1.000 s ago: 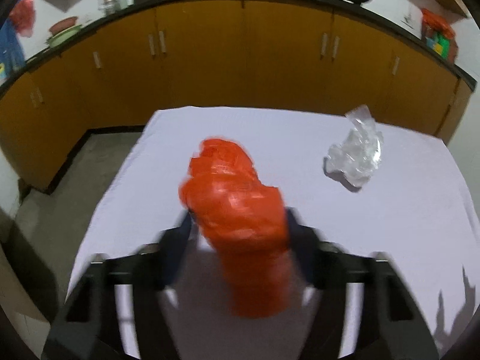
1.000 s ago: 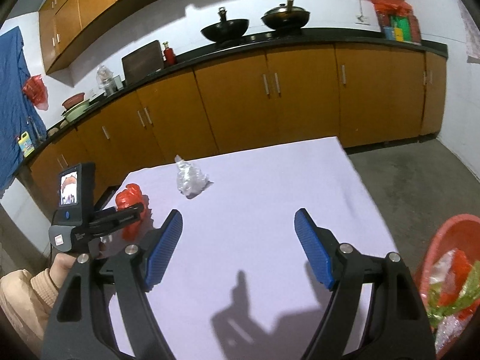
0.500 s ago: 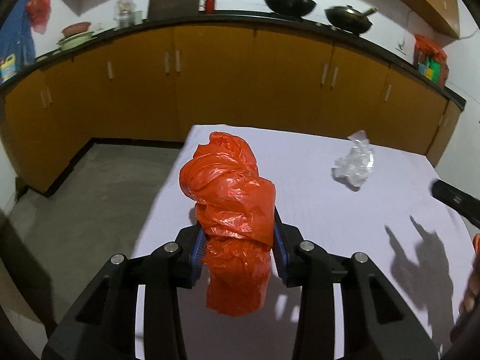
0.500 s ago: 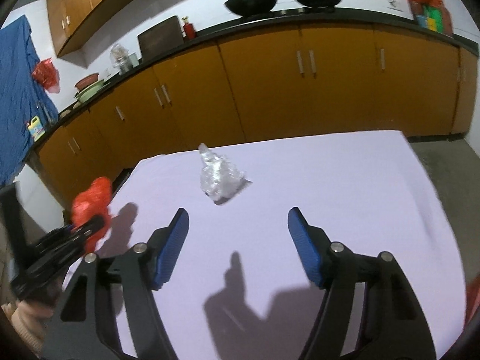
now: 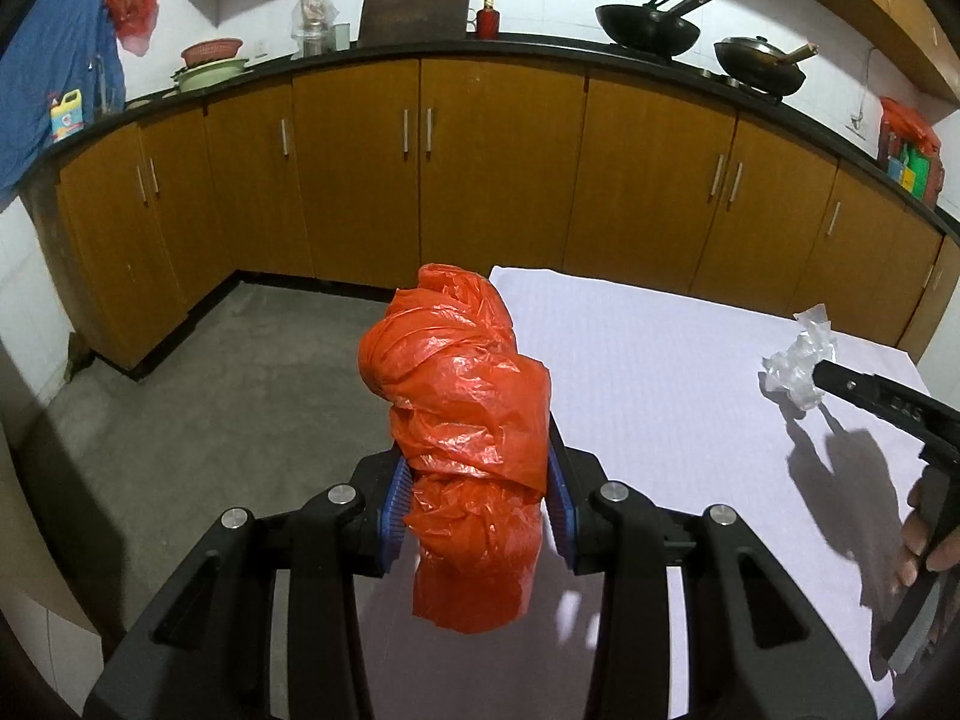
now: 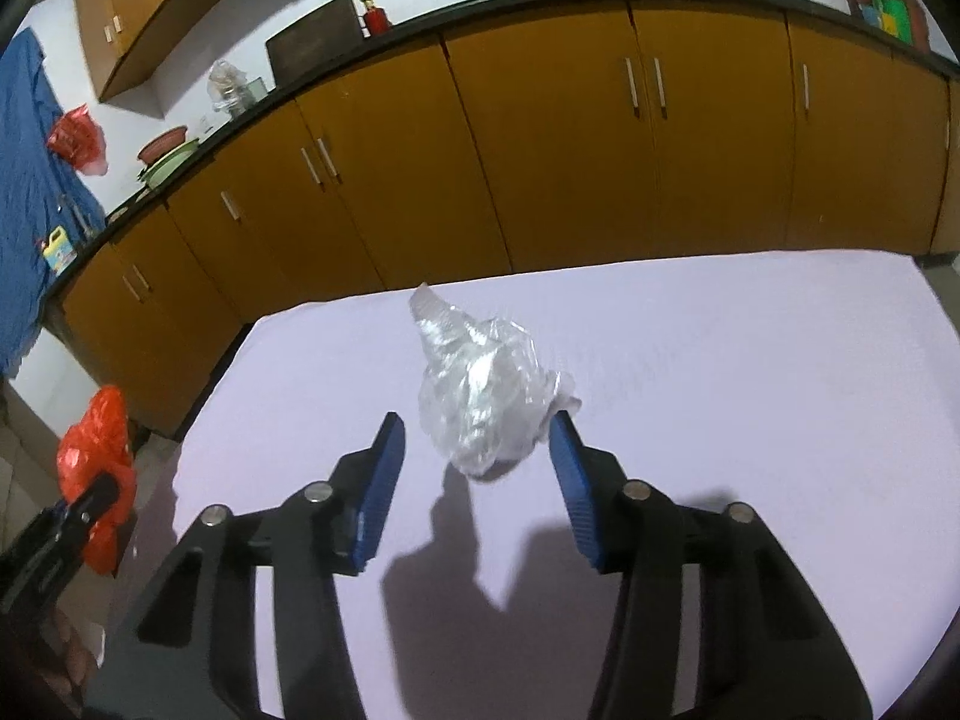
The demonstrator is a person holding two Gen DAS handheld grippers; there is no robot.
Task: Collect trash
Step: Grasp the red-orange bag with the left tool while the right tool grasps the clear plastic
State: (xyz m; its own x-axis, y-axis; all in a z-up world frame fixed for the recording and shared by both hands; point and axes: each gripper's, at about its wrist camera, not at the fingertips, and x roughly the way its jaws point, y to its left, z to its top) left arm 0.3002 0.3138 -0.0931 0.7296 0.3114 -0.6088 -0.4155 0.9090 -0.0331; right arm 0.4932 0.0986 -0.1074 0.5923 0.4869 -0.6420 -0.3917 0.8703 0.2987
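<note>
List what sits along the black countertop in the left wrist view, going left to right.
Yellow detergent jug → stacked green bowls with a red basket on top → clear jar with a bag → brown cutting board → red bottle → black wok → lidded wok → orange bag over colourful boxes.

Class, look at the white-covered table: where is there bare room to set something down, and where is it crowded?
The white-covered table is bare right of the crumpled clear plastic bag, out to its right edge, and left of it toward the near-left corner. It is crowded at the bag, which lies between the right gripper's closing jaws.
</note>
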